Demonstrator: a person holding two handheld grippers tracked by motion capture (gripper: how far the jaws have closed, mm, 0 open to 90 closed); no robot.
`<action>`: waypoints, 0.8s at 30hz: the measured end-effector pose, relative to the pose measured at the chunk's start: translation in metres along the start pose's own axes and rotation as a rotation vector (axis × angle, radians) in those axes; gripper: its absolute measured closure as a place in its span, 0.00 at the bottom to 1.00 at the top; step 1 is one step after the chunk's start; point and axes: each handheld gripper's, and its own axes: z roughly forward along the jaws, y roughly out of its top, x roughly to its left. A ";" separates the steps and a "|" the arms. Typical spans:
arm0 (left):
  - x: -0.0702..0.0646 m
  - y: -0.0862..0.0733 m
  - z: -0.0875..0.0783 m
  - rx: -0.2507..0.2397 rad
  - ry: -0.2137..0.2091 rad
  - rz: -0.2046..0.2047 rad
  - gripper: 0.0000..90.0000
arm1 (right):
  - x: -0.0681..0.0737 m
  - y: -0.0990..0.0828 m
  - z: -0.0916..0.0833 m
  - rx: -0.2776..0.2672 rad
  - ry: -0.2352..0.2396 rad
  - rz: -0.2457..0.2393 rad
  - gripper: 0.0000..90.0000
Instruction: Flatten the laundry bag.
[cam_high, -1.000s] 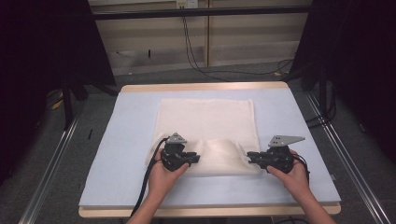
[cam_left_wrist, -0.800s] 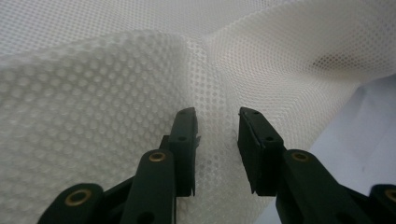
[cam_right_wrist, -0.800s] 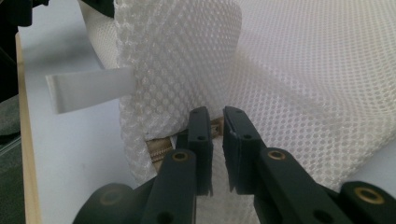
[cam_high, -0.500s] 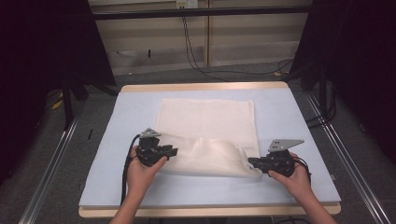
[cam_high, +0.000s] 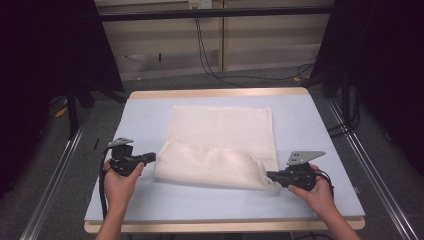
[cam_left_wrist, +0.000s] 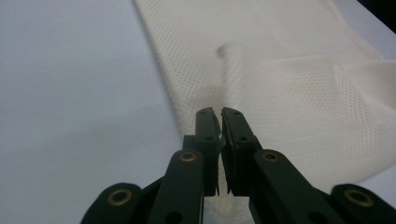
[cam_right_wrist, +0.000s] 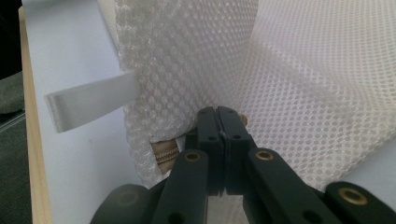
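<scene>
Since a second ago, my left gripper (cam_high: 148, 158) has slid out sideways from the middle of the mesh bag's (cam_high: 220, 145) near edge to just off its left corner, and its jaws have been closing as it went. In the left gripper view they now stand almost together, with the bag's edge running up to them; whether a thread of mesh is pinched there I cannot tell. My right gripper (cam_high: 272, 175) has stayed put at the bag's near right corner, jaws clamped on the mesh beside the tan zipper end (cam_right_wrist: 164, 156), with a white ribbon loop (cam_right_wrist: 91, 106) sticking out to the side.

I judge this as the spreading step: the near part of the bag lies doubled over and puffed, so the next move calls for both hands to draw apart and toward me evenly, keeping the fabric taut without tearing the grip loose.

Both my forearms come in low from the near side of the bag, grippers level and pointing inward at each other. Beyond them, the bag's far half lies flat on the pale blue table (cam_high: 145, 115).
</scene>
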 end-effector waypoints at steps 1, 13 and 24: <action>0.003 -0.001 0.000 -0.006 0.008 -0.018 0.96 | 0.000 0.000 0.000 0.000 -0.001 -0.001 0.99; 0.000 -0.015 0.010 0.051 -0.075 -0.030 1.00 | 0.002 0.000 -0.004 -0.001 -0.017 -0.013 0.98; 0.002 -0.031 0.005 0.114 -0.072 -0.005 1.00 | 0.004 -0.006 -0.008 0.026 -0.042 -0.023 0.96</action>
